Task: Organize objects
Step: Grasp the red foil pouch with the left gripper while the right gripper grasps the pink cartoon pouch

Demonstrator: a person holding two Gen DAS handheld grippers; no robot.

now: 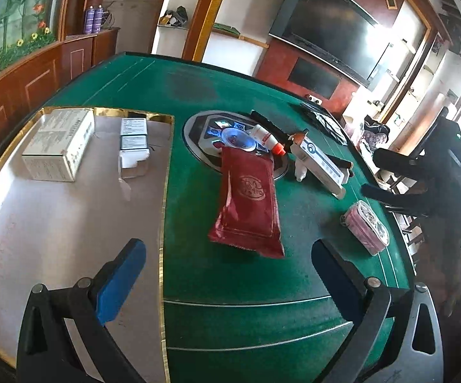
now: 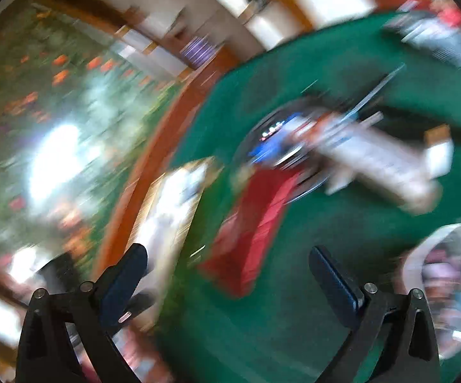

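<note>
A red packet [image 1: 249, 203] lies on the green table [image 1: 198, 95], just beyond my open left gripper [image 1: 227, 271], which holds nothing. Behind it lie a white bottle with a red cap [image 1: 266, 138], a long white box [image 1: 321, 165] and a pink pack [image 1: 366, 226] at the right. A gold-edged white tray [image 1: 70, 223] at the left carries a large white box [image 1: 58, 144] and small stacked boxes [image 1: 133, 142]. My right gripper [image 1: 387, 175] appears at the right edge. The right wrist view is heavily blurred: the right gripper [image 2: 228, 282] is open above the red packet [image 2: 256, 220].
A round control panel [image 1: 204, 134] sits in the table's centre under the bottle. Black flat items [image 1: 326, 118] lie at the far right edge. A wooden cabinet and a wall screen stand beyond the table. The pink pack [image 2: 447, 284] shows blurred at the lower right.
</note>
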